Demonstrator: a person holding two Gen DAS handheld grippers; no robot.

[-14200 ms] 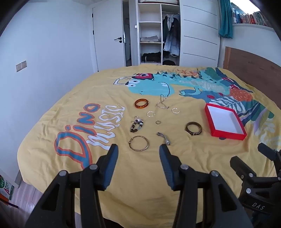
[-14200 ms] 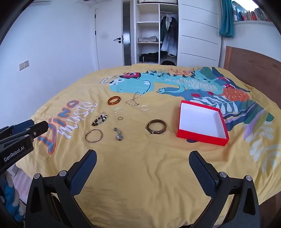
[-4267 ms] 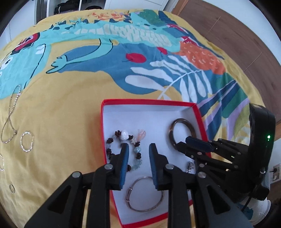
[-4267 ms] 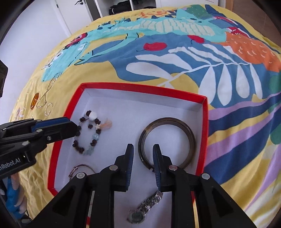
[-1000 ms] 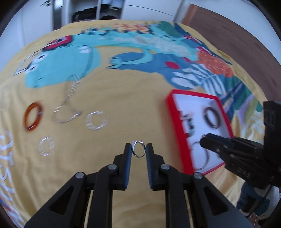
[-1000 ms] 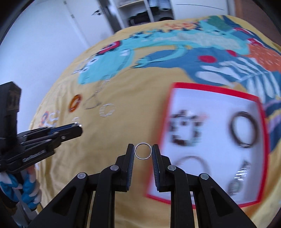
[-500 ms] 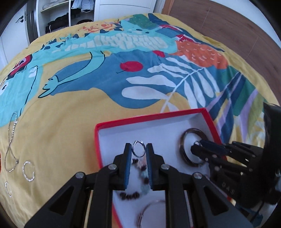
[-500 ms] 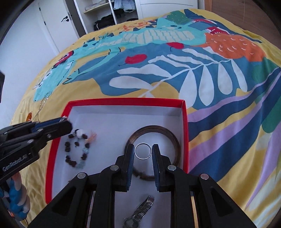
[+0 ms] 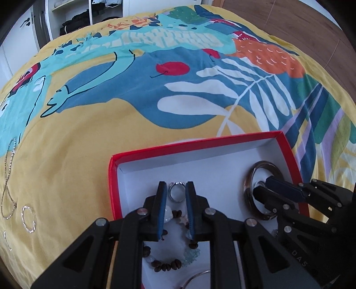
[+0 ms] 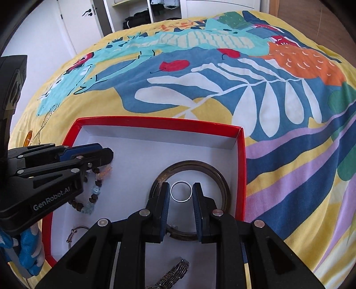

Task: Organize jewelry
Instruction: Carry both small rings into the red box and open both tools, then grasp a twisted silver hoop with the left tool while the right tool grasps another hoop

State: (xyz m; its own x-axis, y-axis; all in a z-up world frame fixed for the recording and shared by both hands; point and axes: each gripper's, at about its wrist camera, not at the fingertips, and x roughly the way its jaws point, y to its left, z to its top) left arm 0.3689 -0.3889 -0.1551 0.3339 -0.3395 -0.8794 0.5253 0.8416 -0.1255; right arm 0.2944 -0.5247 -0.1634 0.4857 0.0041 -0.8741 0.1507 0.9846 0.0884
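Observation:
A red box (image 9: pixel 195 144) with a white inside lies on the yellow bedspread; it also shows in the right wrist view (image 10: pixel 155 122). My left gripper (image 9: pixel 176 193) is shut on a small silver ring (image 9: pixel 176 193) low over the box's left half, above a beaded bracelet (image 9: pixel 169 264). My right gripper (image 10: pixel 180 191) is shut on a thin silver ring (image 10: pixel 181 191) low over the dark bangle (image 10: pixel 213 175) in the box's right half. A watch (image 10: pixel 175 272) and a thin metal bangle (image 10: pixel 75 232) also lie in the box.
On the bedspread left of the box lie a thin chain necklace (image 9: pixel 9 177) and a silver hoop (image 9: pixel 28 219). An amber bangle (image 10: pixel 28 136) shows at the far left. A wooden headboard (image 9: pixel 289 20) stands behind, and a wardrobe (image 10: pixel 142 13) with a door beyond the bed.
Both grippers have moved lower and closer over the box, each still holding its ring. The box looks larger in both views.

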